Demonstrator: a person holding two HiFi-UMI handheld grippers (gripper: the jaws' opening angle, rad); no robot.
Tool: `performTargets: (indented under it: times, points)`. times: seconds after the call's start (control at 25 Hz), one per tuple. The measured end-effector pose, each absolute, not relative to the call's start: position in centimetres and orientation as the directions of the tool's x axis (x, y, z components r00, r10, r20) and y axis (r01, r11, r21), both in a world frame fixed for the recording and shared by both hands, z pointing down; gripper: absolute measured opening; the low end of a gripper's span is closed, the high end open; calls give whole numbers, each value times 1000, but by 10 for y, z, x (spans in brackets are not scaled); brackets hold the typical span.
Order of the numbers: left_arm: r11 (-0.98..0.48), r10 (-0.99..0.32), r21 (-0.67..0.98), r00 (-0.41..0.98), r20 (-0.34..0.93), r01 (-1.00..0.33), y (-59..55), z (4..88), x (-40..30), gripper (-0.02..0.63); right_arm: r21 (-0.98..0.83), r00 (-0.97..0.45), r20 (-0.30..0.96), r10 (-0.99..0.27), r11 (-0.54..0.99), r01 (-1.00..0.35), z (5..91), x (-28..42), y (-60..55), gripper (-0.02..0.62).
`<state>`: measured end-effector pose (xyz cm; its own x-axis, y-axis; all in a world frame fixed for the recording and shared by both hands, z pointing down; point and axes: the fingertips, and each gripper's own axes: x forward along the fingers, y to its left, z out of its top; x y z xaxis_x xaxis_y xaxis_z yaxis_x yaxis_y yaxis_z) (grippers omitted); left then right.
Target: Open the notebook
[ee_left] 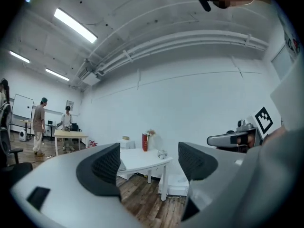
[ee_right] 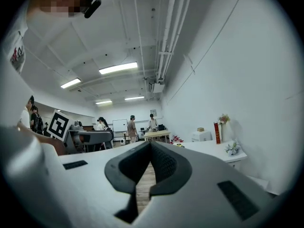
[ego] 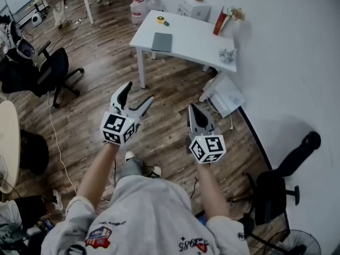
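Observation:
A closed grey notebook [ego: 162, 41] lies flat on a white table [ego: 186, 36] far ahead across the wooden floor. Both grippers are held level in mid-air, well short of the table. My left gripper [ego: 136, 98] stands open with nothing between its jaws. In the left gripper view the table [ee_left: 142, 159] shows through the gap of the left gripper [ee_left: 149, 163]. My right gripper [ego: 194, 112] is shut, its tips meeting on nothing. The right gripper [ee_right: 150, 145] has the table [ee_right: 209, 148] off to its right in its own view.
On the table stand a red book [ego: 221, 20], a yellow tape roll [ego: 160, 20] and a small flower pot [ego: 227, 54]. A white box [ego: 194, 7] and water jugs [ego: 141, 7] sit behind it. Office chairs [ego: 50, 70] [ego: 276, 190] flank me; a white device [ego: 226, 95] lies by the wall.

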<state>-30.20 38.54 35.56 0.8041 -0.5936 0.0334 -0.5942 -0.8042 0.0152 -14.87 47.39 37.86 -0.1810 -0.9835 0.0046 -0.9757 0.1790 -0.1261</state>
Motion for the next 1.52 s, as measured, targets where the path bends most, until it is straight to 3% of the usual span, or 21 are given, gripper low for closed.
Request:
performTargets:
  times: [0.88,1.52]
  points:
    - [-805,-588,8,801,110,-593,340,389,-269,365,-146,-141,32,-990,135,-980,404,-116,435,2]
    - [-837,-539,14,829,150,-547,139,423,-176,364,-148,-142,90,-986,128,-981,414,-40,228,2]
